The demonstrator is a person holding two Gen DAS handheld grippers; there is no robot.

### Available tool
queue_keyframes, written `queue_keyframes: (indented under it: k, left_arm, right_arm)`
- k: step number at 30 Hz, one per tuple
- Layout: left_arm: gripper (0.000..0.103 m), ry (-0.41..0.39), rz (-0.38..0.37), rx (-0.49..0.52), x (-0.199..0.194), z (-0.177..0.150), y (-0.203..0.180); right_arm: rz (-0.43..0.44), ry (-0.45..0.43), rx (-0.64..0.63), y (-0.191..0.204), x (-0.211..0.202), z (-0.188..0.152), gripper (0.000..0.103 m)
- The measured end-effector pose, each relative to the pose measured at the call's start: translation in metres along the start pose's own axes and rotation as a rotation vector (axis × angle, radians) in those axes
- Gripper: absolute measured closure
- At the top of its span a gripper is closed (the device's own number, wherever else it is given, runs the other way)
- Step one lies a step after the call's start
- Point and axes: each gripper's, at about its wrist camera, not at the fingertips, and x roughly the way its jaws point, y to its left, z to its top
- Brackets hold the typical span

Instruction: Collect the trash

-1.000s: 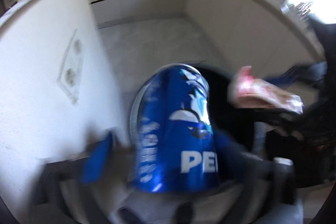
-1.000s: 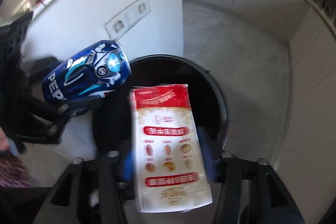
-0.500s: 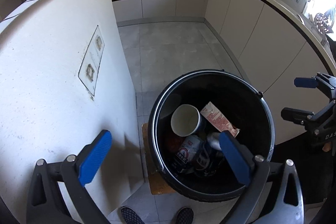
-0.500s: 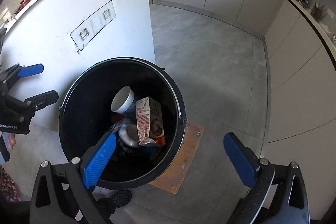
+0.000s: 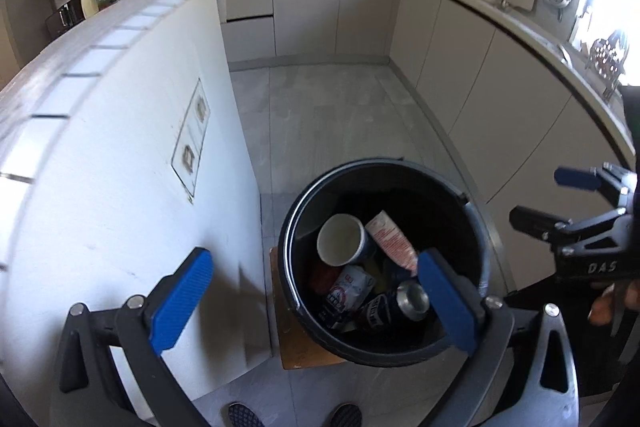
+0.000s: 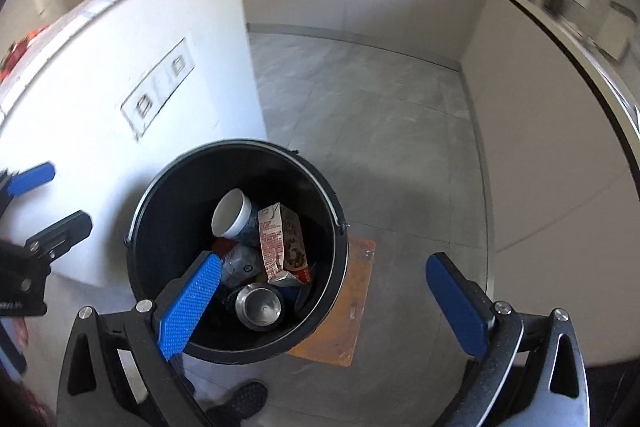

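A second ago the left gripper (image 5: pixel 312 299) held a blue can and the right gripper (image 6: pixel 324 303) a snack packet; now both gape wide and empty above the black bin (image 6: pixel 168 187), where the can (image 6: pixel 260 307) and packet (image 6: pixel 282 239) lie among other trash, so that load looks delivered.

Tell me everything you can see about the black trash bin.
The trash bin is round, black and looks like plastic, with a thin pale rim and no lid. It stands upright on a brown board on the grey floor, beside a white wall. Inside lie a paper cup, a carton and a can.
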Motion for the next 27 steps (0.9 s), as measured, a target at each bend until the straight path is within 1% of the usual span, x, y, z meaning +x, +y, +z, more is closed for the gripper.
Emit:
queue_keyframes:
  k: [3,6,12,15,17,19,23,25,27]
  left_arm:
    - [0.000,-0.025,-0.001,-0.009,-0.018,0.003,0.002]
    - [0.000,-0.038,0.020,-0.005,-0.036,0.006,0.004]
    - [0.000,-0.057,0.019,-0.016,-0.074,0.010,0.011]
    - [0.000,-0.085,0.042,-0.021,-0.095,0.007,0.015]
    - [0.000,-0.107,0.047,-0.004,-0.112,0.004,0.018]
    - [0.000,-0.121,0.062,-0.006,-0.126,0.004,0.022]
    - [0.000,-0.163,0.043,-0.016,-0.155,0.002,0.029]
    - [0.000,-0.194,0.057,-0.010,-0.171,0.003,0.032]
    - [0.000,-0.209,0.055,-0.017,-0.179,0.005,0.035]
  right_arm:
    - [0.009,-0.011,0.043,0.001,-0.021,-0.004,0.000]
    - [0.001,-0.025,0.044,0.010,-0.041,-0.007,0.000]
    - [-0.022,-0.061,0.058,0.024,-0.084,-0.012,0.000]
    - [-0.020,-0.085,0.071,0.030,-0.111,-0.013,0.000]
    - [-0.026,-0.100,0.070,0.036,-0.130,-0.014,0.000]
    - [-0.011,-0.111,0.078,0.044,-0.153,-0.016,0.000]
    - [-0.015,-0.169,0.092,0.062,-0.192,-0.019,0.000]
    - [-0.013,-0.211,0.109,0.070,-0.211,-0.021,0.000]
    - [-0.015,-0.250,0.111,0.082,-0.228,-0.023,0.000]
